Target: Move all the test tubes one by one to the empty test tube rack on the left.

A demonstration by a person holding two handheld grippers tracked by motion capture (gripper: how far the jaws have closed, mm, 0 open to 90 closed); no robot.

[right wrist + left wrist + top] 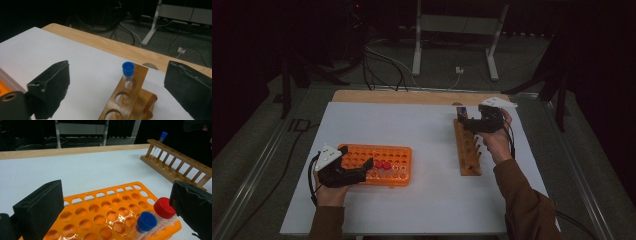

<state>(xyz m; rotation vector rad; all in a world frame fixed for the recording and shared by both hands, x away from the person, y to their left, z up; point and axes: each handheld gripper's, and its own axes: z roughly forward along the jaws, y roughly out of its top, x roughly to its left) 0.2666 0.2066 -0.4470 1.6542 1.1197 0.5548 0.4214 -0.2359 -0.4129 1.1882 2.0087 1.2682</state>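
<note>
An orange tube rack point(362, 156) lies at the front left of the white tabletop point(422, 135). My left gripper point(366, 171) hovers at its near edge, jaws open and empty. In the left gripper view point(117, 192) the orange rack point(105, 207) holds a red-capped tube point(164, 207) and a blue-capped tube point(146, 221) close by the right jaw. At the right stands a wooden rack point(468, 150) with a blue-capped tube point(462, 111) in its far end. My right gripper point(464, 122) is open over that end. In its own view point(117, 75) the blue-capped tube point(128, 72) stands upright in the wooden rack point(125, 102), untouched.
A bare wooden strip point(412, 96) runs along the table's far edge. Beyond it are cables and a white metal stand point(417, 45) on the floor. White tabletop lies open between the two racks. A person's sleeve point(524, 200) reaches in at the front right.
</note>
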